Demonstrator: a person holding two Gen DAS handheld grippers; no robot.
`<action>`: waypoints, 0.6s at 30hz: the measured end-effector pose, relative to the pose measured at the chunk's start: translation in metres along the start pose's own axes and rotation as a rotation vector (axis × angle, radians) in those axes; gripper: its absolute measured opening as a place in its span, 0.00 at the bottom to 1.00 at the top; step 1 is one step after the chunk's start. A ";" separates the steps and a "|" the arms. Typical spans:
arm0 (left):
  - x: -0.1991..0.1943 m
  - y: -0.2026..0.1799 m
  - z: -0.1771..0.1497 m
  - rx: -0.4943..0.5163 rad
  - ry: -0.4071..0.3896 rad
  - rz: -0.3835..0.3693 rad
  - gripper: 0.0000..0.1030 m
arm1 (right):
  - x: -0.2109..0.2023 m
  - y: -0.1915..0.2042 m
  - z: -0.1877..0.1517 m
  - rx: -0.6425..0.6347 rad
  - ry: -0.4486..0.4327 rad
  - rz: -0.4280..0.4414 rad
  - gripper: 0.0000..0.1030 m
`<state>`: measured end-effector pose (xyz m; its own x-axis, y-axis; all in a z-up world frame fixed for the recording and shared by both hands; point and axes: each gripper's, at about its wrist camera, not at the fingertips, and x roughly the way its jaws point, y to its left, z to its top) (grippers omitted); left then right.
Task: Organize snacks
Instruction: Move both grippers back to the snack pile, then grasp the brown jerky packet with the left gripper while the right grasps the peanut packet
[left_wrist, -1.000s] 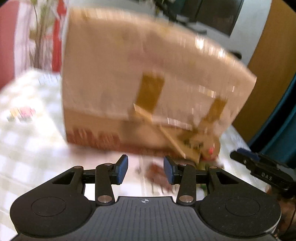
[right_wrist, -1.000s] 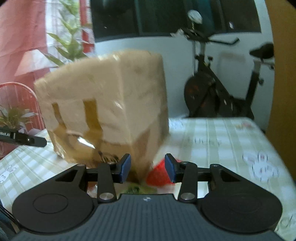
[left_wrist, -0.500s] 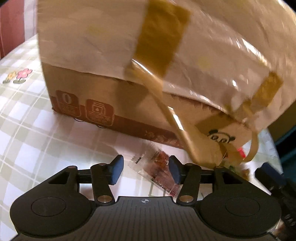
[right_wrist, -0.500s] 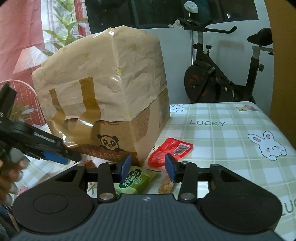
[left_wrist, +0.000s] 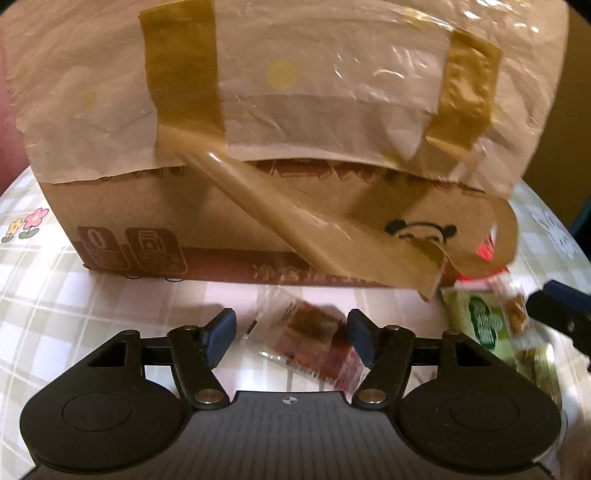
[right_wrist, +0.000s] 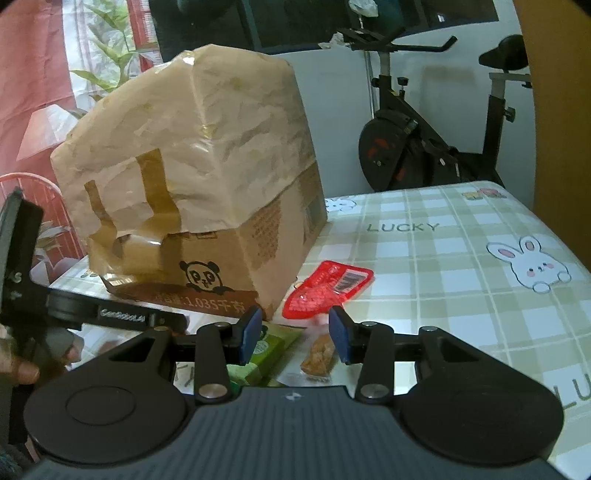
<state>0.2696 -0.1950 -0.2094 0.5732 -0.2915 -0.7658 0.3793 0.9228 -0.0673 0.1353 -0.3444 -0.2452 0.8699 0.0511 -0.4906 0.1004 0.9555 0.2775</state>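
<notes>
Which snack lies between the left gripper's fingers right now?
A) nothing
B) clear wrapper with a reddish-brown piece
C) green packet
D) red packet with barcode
B: the clear wrapper with the reddish-brown piece lies on the tablecloth between the opening jaws of the left gripper, not yet pinched.

This is a room in a home — an exercise bike (right_wrist: 436, 125) stands by the wall, a leafy plant (right_wrist: 107, 48) grows, and the tablecloth (right_wrist: 461, 258) has bunnies.
</notes>
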 end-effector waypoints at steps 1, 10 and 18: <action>-0.003 0.003 -0.004 0.012 0.003 -0.007 0.70 | 0.000 -0.001 -0.001 0.008 0.003 -0.003 0.43; -0.012 0.038 -0.016 -0.011 0.047 0.023 0.73 | 0.001 -0.005 -0.006 0.026 0.010 -0.012 0.43; -0.011 0.076 -0.012 -0.086 0.072 0.091 0.73 | -0.001 -0.008 -0.008 0.052 -0.003 -0.012 0.43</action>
<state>0.2837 -0.1189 -0.2137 0.5473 -0.1900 -0.8151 0.2626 0.9637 -0.0484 0.1293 -0.3501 -0.2535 0.8699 0.0390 -0.4917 0.1355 0.9396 0.3143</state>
